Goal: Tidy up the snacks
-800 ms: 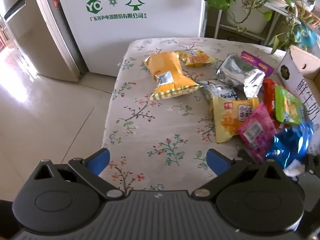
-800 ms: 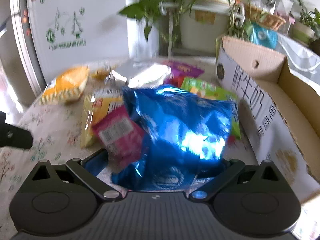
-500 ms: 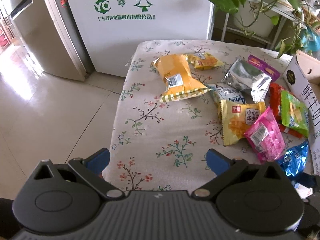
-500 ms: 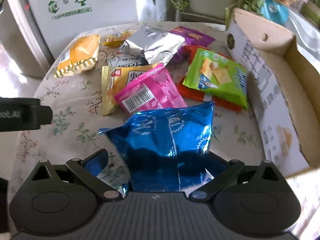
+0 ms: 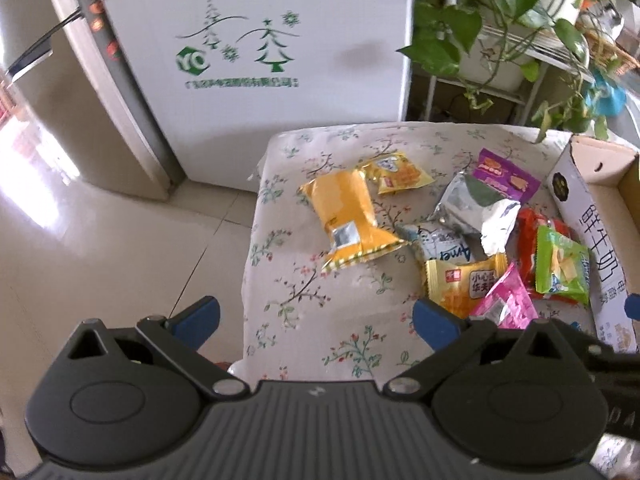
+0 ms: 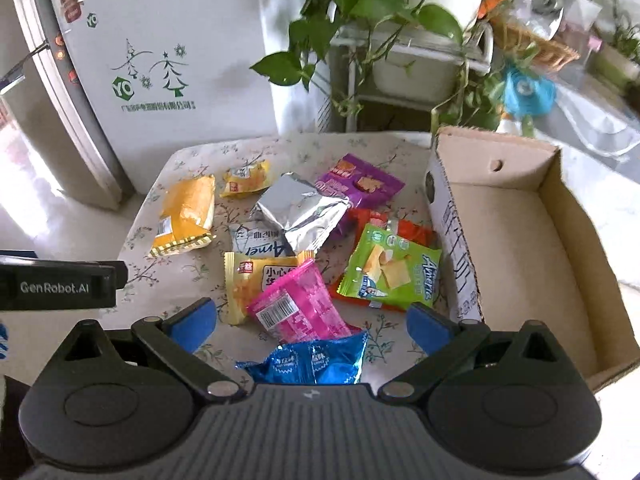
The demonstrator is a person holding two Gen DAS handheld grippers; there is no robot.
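Note:
Several snack packets lie on a floral-cloth table [image 6: 188, 264]: a blue packet [image 6: 310, 362], a pink one [image 6: 298, 310], a green one [image 6: 392, 270], a silver one [image 6: 298, 210], a purple one [image 6: 358, 182] and a big orange one [image 6: 186, 210]. My right gripper [image 6: 312, 326] is open above the blue packet, which lies on the table below its jaws. My left gripper [image 5: 316, 320] is open and empty over the table's near left edge. The orange packet [image 5: 348, 216], the silver packet [image 5: 474, 208] and the pink packet [image 5: 506, 302] also show there.
An open cardboard box [image 6: 516, 248] stands at the table's right side; it also shows in the left wrist view [image 5: 592, 232]. A white fridge [image 6: 160, 52] and potted plants on a rack [image 6: 400, 20] stand behind the table. Tiled floor [image 5: 100, 248] lies to the left.
My right gripper has opened, let go of the blue packet and drawn back and up. The blue packet now lies on the table. My left gripper has risen and pulled back.

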